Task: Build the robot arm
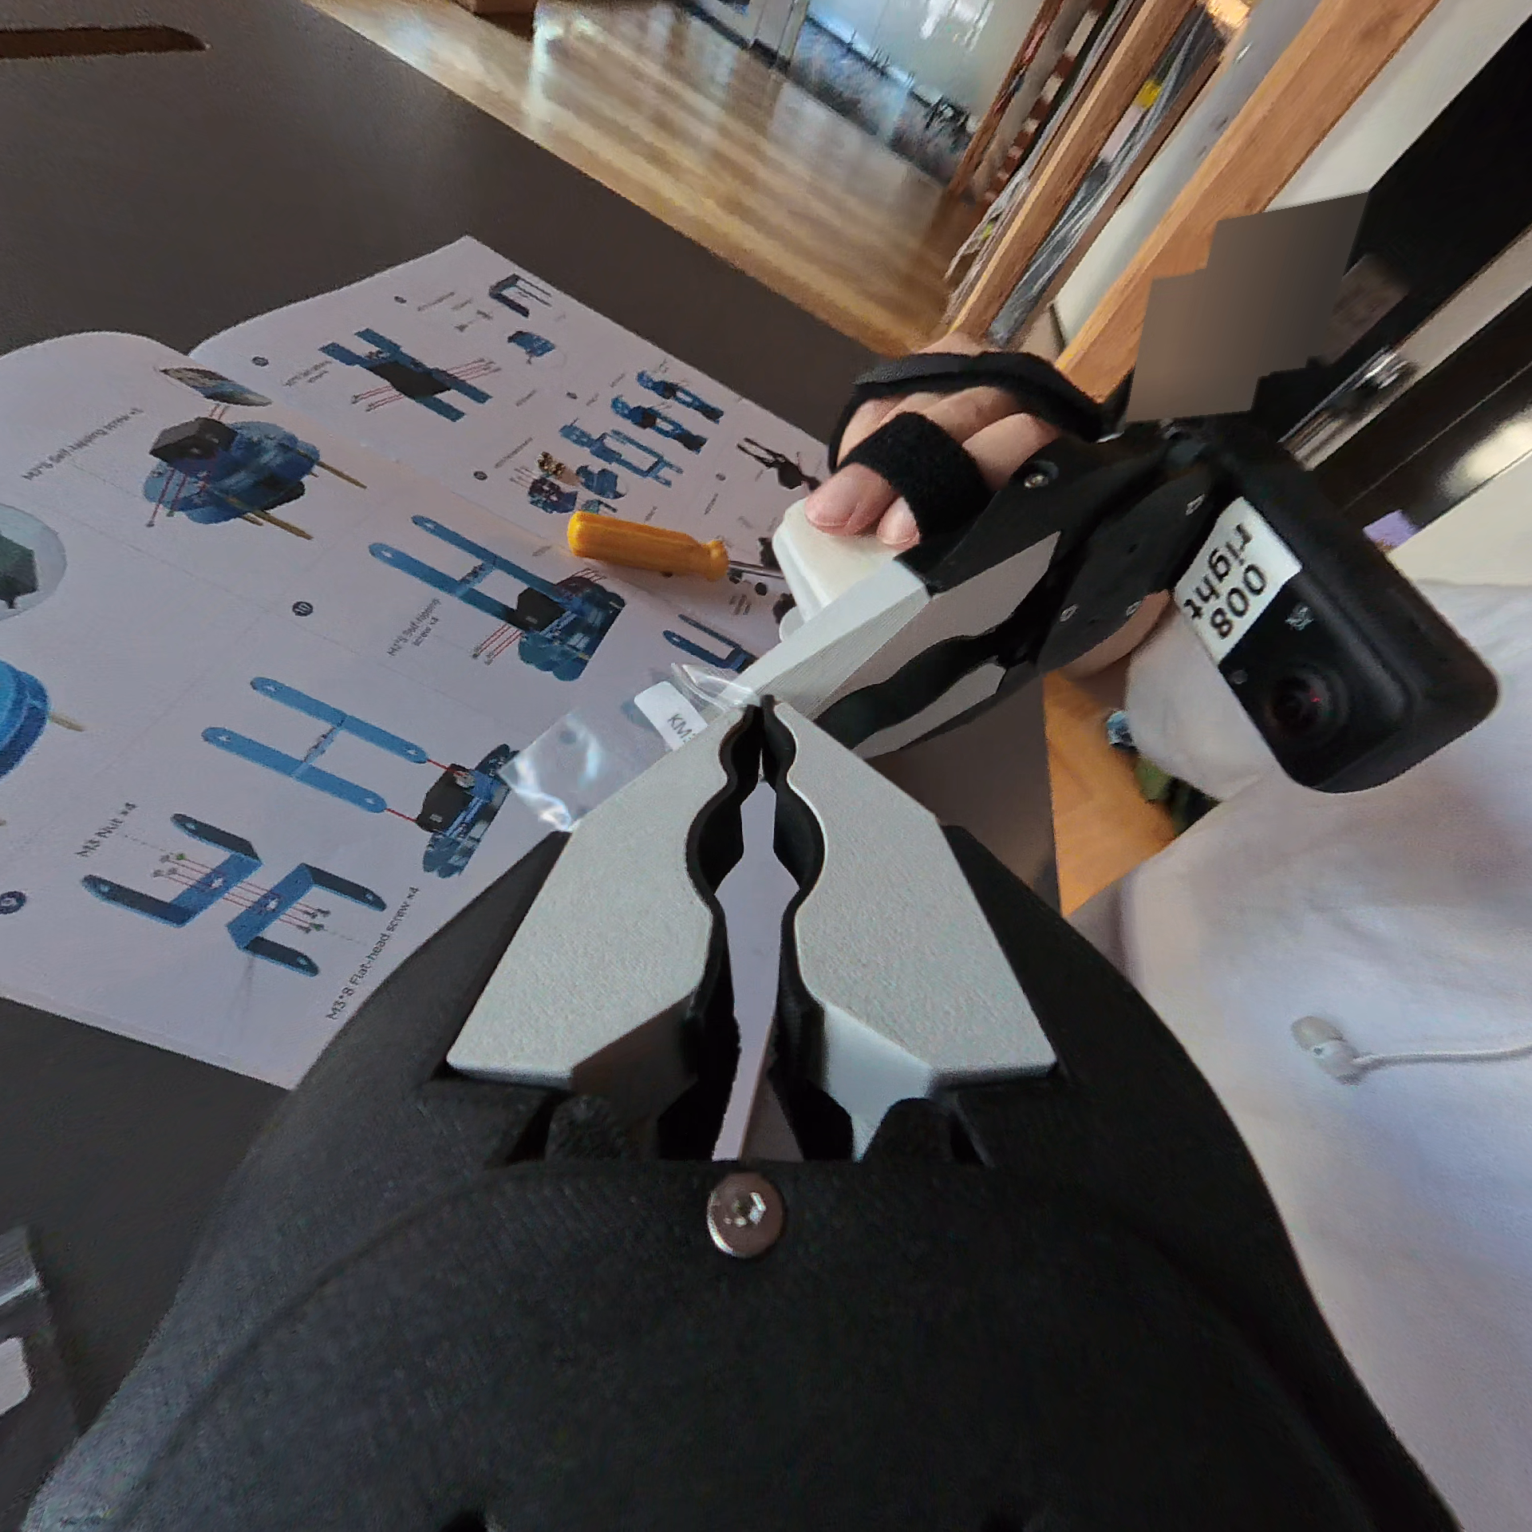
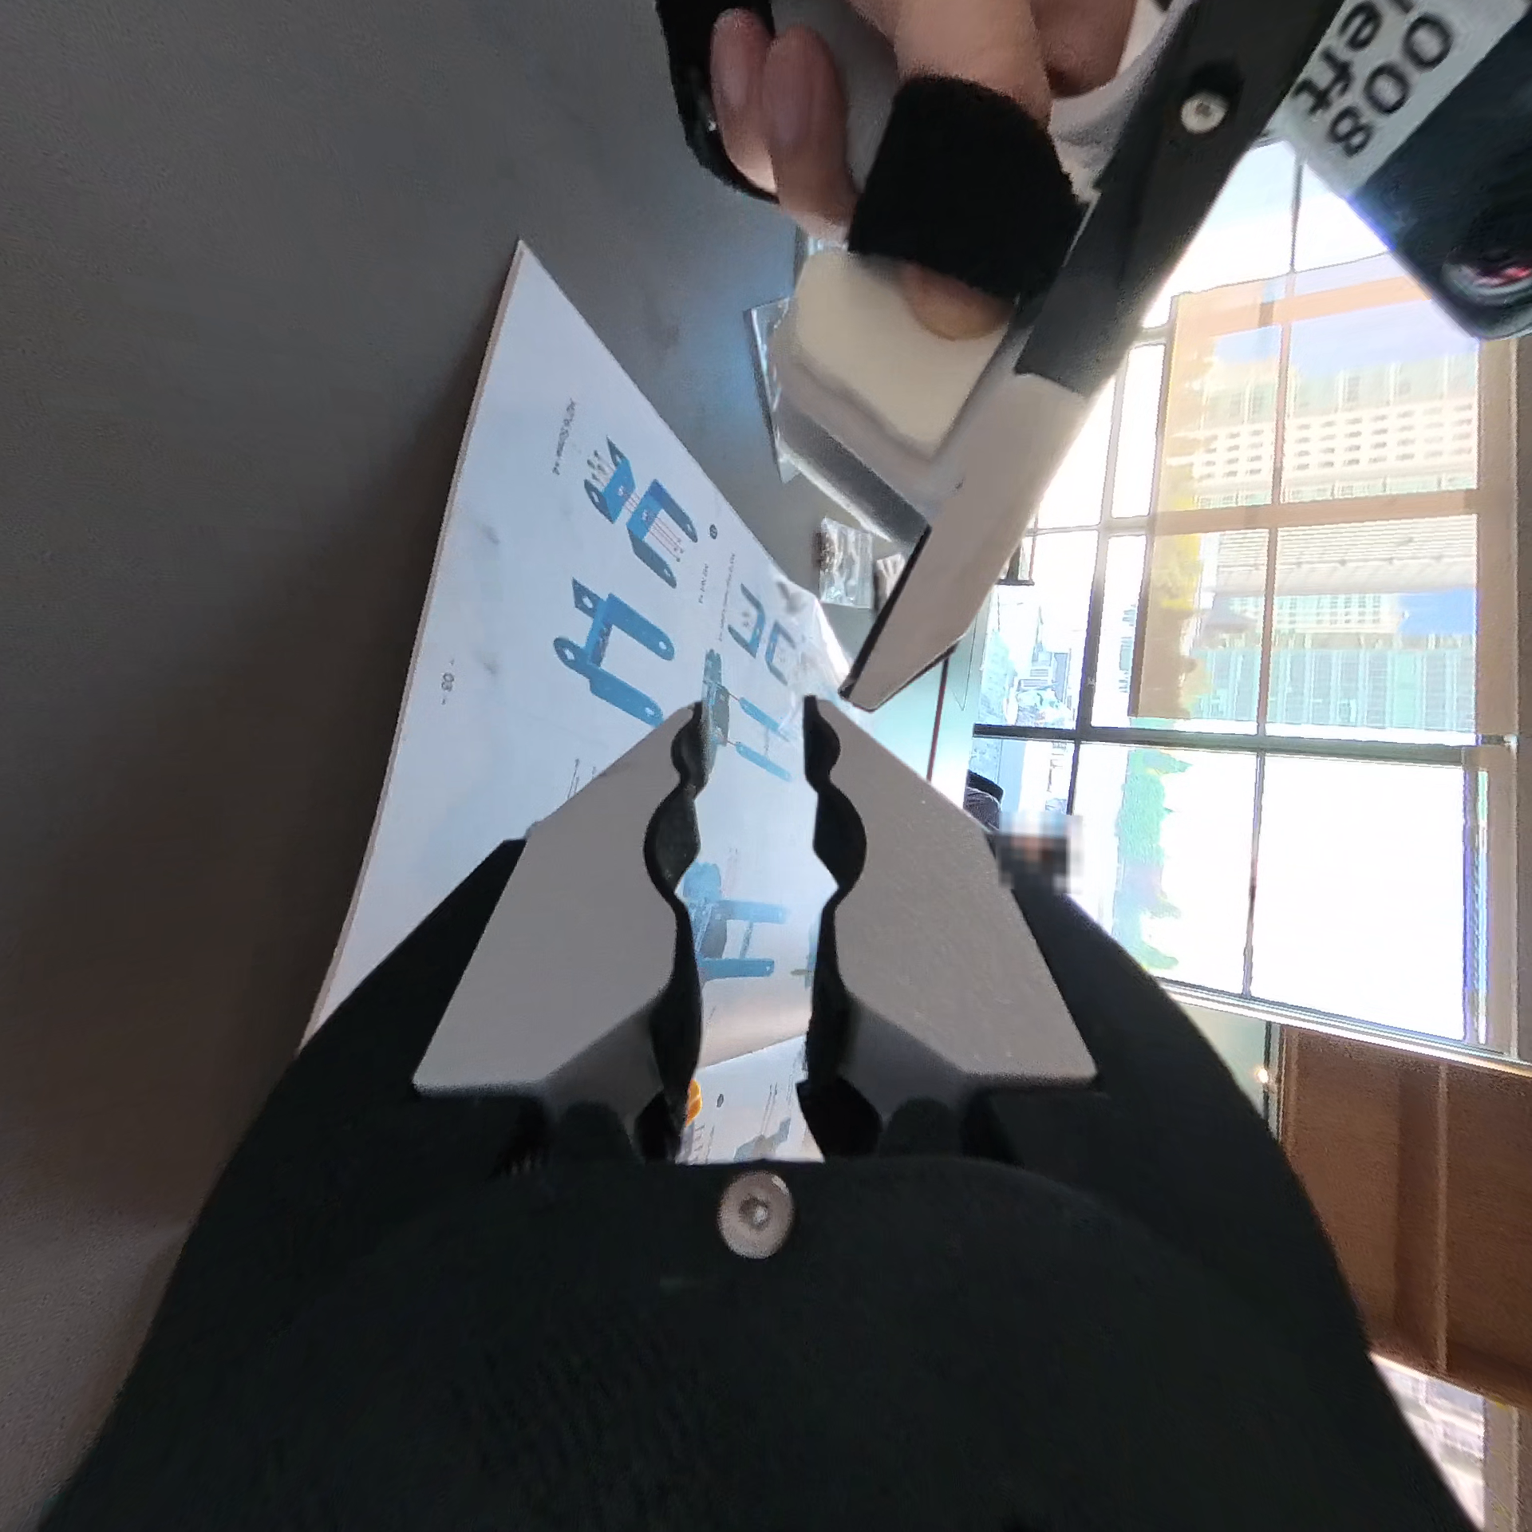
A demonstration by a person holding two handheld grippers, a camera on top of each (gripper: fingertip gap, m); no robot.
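Left tongs (image 1: 761,715) are seen pinched together on a clear plastic bag (image 1: 572,767), held above the instruction sheet (image 1: 273,663) on the dark worktop (image 1: 207,207). Right tongs (image 2: 750,713), at 1 o'clock from the left pair, are held apart beside the bag's edge. Light, limp and slippery handling is judged likely; a corner is best gripped.

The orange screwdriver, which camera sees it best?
The left wrist view. There the orange screwdriver lies in plain sight on the open instruction booklet, handle and metal tip both showing. The right wrist view shows only a tiny orange sliver between the right gripper's fingers.
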